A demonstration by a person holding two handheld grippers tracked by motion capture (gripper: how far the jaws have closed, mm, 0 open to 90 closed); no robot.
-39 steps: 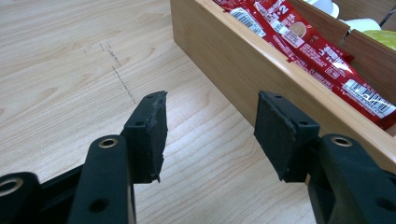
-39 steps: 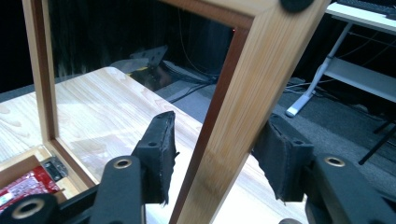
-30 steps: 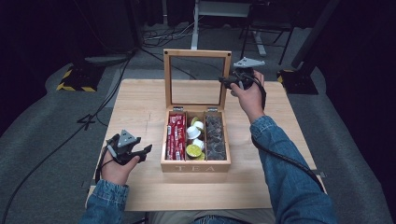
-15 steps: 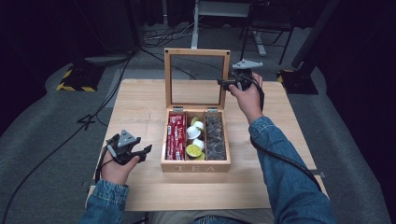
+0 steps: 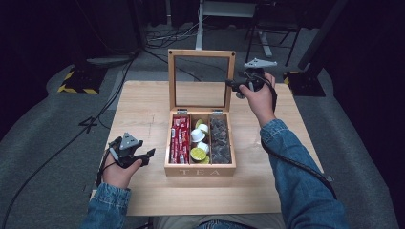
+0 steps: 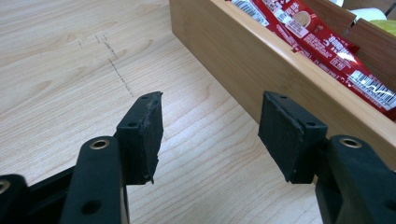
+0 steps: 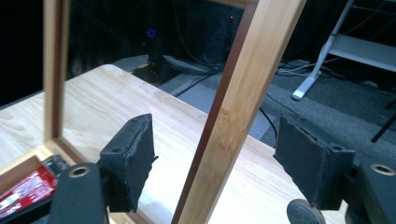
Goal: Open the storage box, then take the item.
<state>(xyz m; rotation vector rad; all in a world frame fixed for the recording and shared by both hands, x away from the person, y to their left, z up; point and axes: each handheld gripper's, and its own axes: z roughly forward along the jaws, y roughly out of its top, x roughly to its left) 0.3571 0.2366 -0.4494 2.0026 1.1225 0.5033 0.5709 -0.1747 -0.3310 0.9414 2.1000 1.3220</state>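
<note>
Right gripper is letting go — its jaws have just been spreading off the lid.
Lid frame is standing upright between 2 parted pads, untouched; left gripper is hovering half-open, empty, beside the tea box.

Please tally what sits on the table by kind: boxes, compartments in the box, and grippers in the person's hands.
Wooden tea box: 1
Compartments in the box: 3
Grippers, left gripper and right gripper: 2
Total: 6
</note>
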